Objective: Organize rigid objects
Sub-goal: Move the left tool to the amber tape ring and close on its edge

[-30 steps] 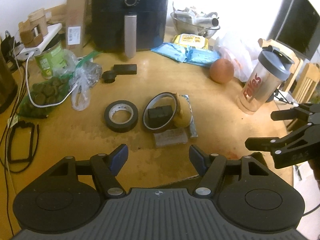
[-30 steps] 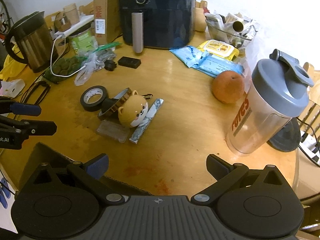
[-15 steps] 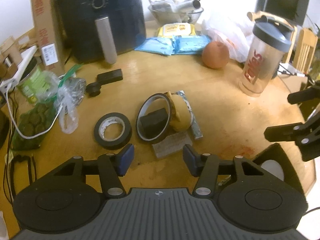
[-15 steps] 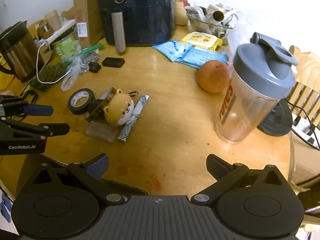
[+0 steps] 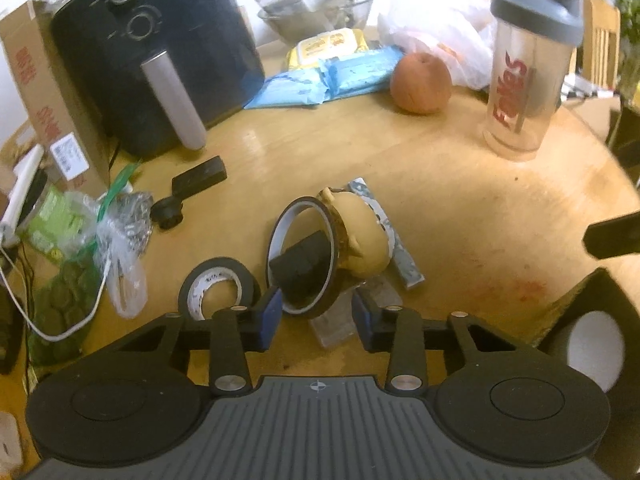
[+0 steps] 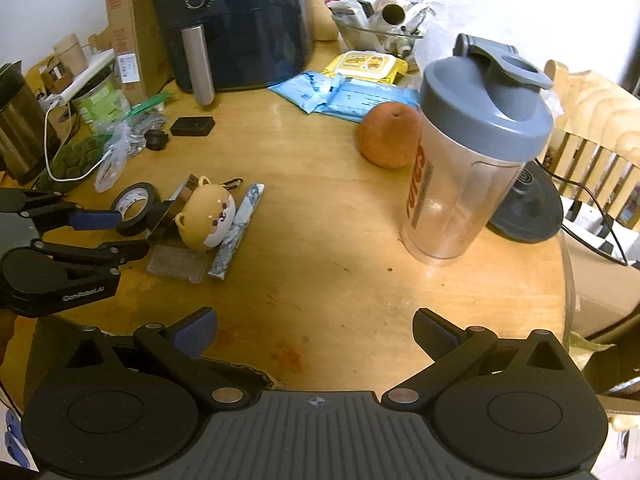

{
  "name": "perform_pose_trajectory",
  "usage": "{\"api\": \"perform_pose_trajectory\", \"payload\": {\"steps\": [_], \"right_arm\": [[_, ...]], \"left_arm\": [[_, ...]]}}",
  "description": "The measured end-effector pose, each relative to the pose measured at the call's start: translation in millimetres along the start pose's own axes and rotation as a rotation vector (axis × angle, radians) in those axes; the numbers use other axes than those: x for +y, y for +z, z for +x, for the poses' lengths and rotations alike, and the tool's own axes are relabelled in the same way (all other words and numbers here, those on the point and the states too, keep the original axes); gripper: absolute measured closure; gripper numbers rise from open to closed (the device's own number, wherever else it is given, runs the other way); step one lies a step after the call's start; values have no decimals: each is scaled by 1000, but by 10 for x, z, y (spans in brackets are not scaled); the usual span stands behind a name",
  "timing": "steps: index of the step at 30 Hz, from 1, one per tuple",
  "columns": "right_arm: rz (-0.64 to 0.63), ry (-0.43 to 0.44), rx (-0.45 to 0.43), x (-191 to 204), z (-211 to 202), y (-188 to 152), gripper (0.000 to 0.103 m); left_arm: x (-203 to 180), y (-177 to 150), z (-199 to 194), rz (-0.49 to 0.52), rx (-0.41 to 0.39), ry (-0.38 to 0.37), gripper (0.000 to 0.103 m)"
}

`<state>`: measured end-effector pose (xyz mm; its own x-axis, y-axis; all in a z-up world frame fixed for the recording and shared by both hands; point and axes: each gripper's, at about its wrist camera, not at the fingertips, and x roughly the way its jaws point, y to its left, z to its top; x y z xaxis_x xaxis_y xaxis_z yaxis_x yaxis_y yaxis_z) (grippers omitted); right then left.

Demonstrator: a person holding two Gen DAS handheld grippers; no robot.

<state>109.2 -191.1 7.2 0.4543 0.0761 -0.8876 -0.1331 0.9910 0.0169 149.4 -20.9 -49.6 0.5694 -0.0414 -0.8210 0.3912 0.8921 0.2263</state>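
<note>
- While the left tool (image 5: 316, 314) hangs over the cluster at the tabletop (image 5: 460, 184) centre, its jaws have just been closing and now stand partly open around the lower edge of the amber tape ring (image 5: 302, 256); the pads look not yet pressed on it, so it holds nothing.
- Largest risk: the ring stands tilted, leaning on the dog toy (image 5: 362, 236) with a black block (image 5: 300, 264) inside it. A pinch on the thin rim could tip the ring flat or knock the toy over.
- Next: the black tape roll (image 5: 218, 286) lies just beside the left pad; a slight drift sideways could trap or shove it instead.
- Next: the clear case (image 5: 340, 314) lies under the ring's edge, and the right pad could catch it and drag it along.
- Smaller: the foil stick (image 5: 386, 236) touches the toy and would slide if the toy moves.
- Smallest: the right tool (image 6: 314, 334) stands wide open and empty near the tabletop's front edge, well apart from the cluster, so it cannot steady anything that topples.
</note>
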Motion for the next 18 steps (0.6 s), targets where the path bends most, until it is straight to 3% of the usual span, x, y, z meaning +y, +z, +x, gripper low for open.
{"api": "perform_pose_trajectory", "payload": {"steps": [13,18], "right_arm": [[53,-34,11,-110,-33,-68,0],[61,-36,19,-136,-31,-90,0]], "left_arm": [[-270,42,295,173,8,112,74],[-357,54,352,214,7,146,87]]}}
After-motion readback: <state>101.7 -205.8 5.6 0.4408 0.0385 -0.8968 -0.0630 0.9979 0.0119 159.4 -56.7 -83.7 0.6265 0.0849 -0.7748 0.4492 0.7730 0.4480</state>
